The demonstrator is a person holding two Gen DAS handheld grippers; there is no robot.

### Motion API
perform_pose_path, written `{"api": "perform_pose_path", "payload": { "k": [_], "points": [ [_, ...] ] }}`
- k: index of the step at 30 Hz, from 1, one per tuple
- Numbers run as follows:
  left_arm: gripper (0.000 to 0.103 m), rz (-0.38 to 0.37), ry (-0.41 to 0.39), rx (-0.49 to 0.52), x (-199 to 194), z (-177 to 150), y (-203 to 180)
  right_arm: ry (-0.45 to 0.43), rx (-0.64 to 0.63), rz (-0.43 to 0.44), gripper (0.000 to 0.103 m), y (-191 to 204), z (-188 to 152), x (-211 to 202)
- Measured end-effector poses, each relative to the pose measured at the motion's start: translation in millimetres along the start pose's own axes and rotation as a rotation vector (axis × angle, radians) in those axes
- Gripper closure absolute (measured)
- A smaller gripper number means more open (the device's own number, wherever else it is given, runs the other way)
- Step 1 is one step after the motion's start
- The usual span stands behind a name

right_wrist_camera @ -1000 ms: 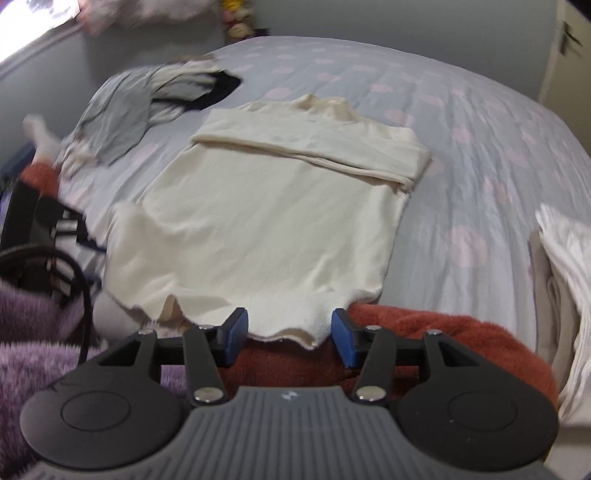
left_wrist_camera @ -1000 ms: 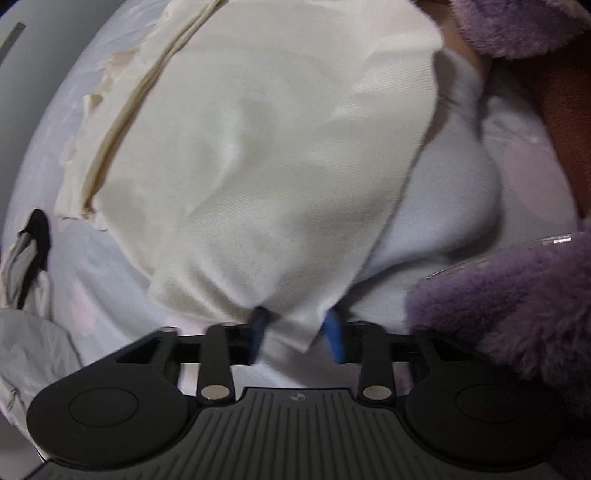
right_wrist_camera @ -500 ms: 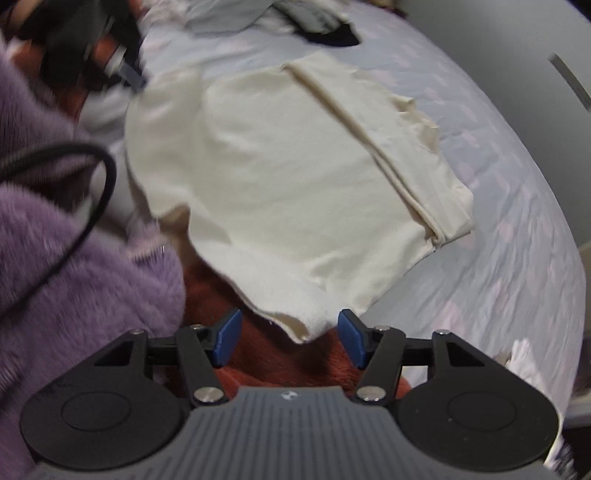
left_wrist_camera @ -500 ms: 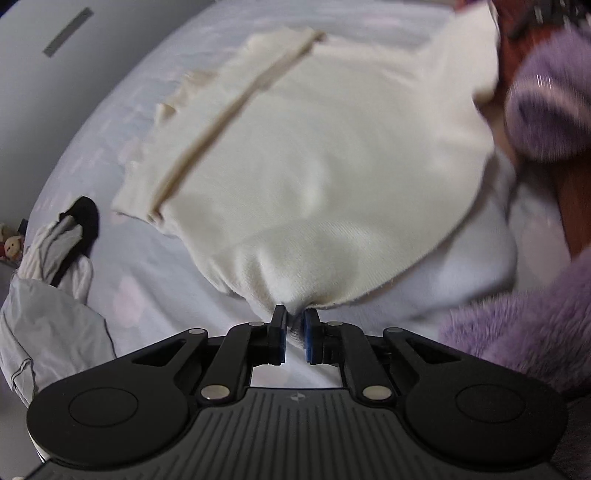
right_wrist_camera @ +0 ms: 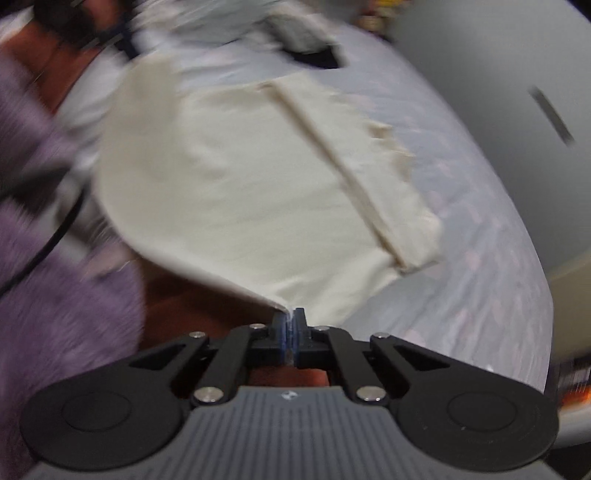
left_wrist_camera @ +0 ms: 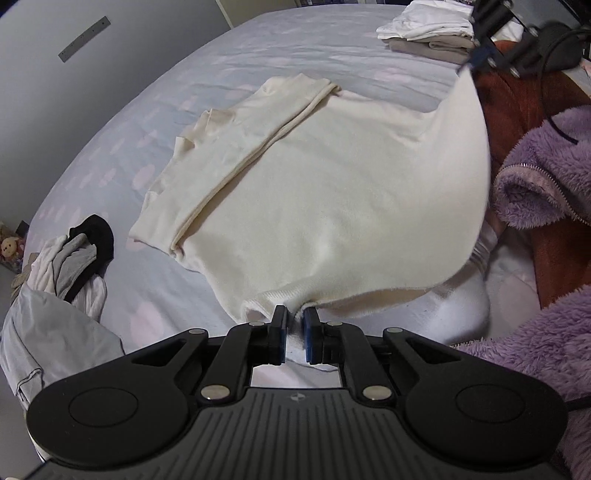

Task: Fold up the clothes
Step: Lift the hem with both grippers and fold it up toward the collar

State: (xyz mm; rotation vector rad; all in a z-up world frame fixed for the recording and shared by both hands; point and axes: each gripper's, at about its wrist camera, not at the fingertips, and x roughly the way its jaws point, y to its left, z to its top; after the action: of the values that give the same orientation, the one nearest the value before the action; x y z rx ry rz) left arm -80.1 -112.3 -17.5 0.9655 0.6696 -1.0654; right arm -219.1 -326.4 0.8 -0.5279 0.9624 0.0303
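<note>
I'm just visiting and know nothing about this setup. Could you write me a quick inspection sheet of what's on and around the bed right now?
Surface: bed with pale lilac spotted sheet.
Job's things: cream sweater, sleeves folded across the top, hem lifted off the bed.
Clutter: grey and black clothes pile; folded stack at the far corner; rust-red blanket.
Grippers: left gripper shut on one hem corner; right gripper shut on the other.
Cables: black cable over the purple fleece sleeve.
Surroundings: grey wall; small doll beside the bed.

Bare bedspread (left_wrist_camera: 280,48) lies beyond the sweater (left_wrist_camera: 332,192), flanked by clothes pile (left_wrist_camera: 70,258) and folded stack (left_wrist_camera: 428,33).
</note>
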Motion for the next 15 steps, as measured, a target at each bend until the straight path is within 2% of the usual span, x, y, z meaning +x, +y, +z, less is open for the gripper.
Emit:
{"api": "perform_pose_path", "payload": {
  "k": [3, 8, 10, 15],
  "points": [
    [0.096, 0.007, 0.013, -0.037, 6.5, 2.6, 12.8, -0.023, 0.145, -0.033, 0.1, -27.0, 1.5, 3.2],
    [0.096, -0.075, 0.044, -0.161, 33.5, 8.5, 48.7, -0.003, 0.356, -0.001, 0.1, -63.4, -1.1, 31.8],
    [0.096, -0.094, 0.05, -0.187, 44.7, 12.3, 61.1, 0.004, 0.393, 0.005, 0.1, -70.3, -1.5, 46.2],
    [0.095, -0.088, 0.044, -0.215, 64.4, 30.7, 80.0, 0.001, 0.457, 0.003, 0.099, -83.3, 0.2, 78.2]
  ]
}}
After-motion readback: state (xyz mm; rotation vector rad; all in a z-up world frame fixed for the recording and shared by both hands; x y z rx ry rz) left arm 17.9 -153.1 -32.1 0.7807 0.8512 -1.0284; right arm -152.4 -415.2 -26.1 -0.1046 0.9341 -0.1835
